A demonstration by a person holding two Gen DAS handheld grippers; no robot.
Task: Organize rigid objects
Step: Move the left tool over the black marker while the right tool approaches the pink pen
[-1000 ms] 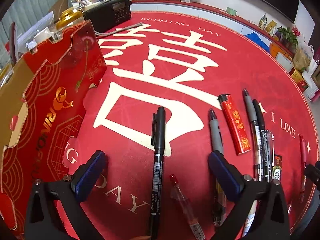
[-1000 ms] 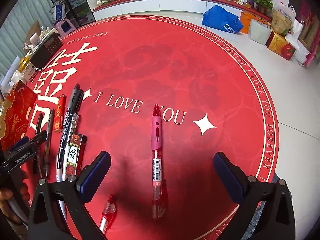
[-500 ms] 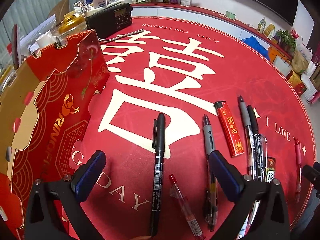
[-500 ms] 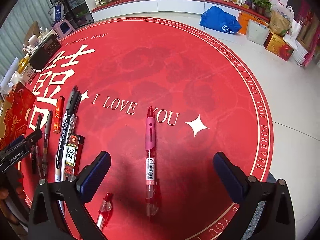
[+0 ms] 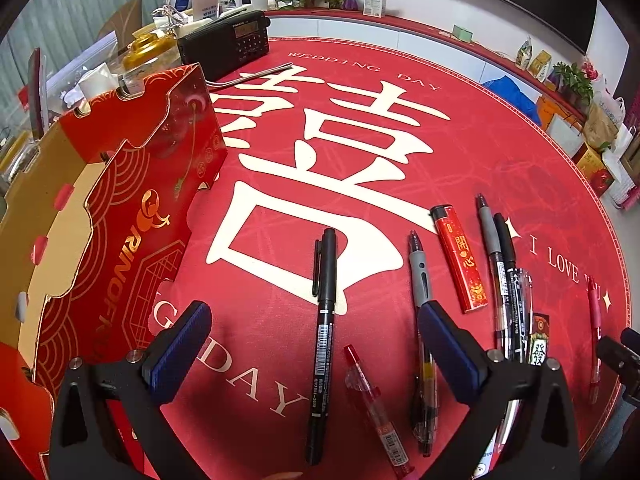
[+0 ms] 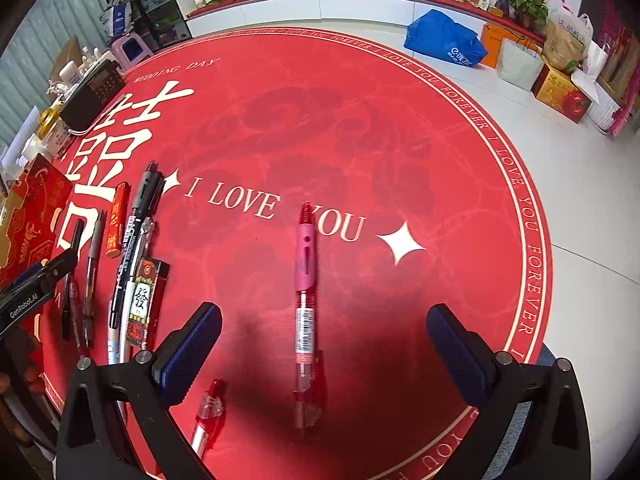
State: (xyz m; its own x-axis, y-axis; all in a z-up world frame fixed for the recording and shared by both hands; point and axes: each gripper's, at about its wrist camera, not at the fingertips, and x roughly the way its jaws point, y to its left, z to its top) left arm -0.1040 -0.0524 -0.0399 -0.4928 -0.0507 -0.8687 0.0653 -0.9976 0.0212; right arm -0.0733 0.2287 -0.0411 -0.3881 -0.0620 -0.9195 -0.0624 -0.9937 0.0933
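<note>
The left gripper [image 5: 314,350] is hovering over the red round mat [image 5: 460,160] with its 2 blue-padded fingers spread wide apart, gripping nothing. Between them, a black marker pen [image 5: 323,336] is lying lengthwise on the mat, cap pointing away. Just right of it a clear red pen [image 5: 374,404] is lying at a slant, and a grey-grip pen [image 5: 420,280] is passing under the right finger. Further right a red lighter [image 5: 460,258] is resting beside a touching bundle of 2 dark pens [image 5: 502,276], with a small printed box [image 5: 538,344] near their lower ends. A red cardboard box [image 5: 120,240] with scalloped edges is standing open at the left.

The right gripper [image 6: 324,348] is likewise hanging open, fingers well apart and empty. A pink-grip pen [image 6: 305,276] is lying between them on the mat, tip away, well apart from the other pens. A short clear red pen [image 6: 208,412] is lying near the left finger.
</note>
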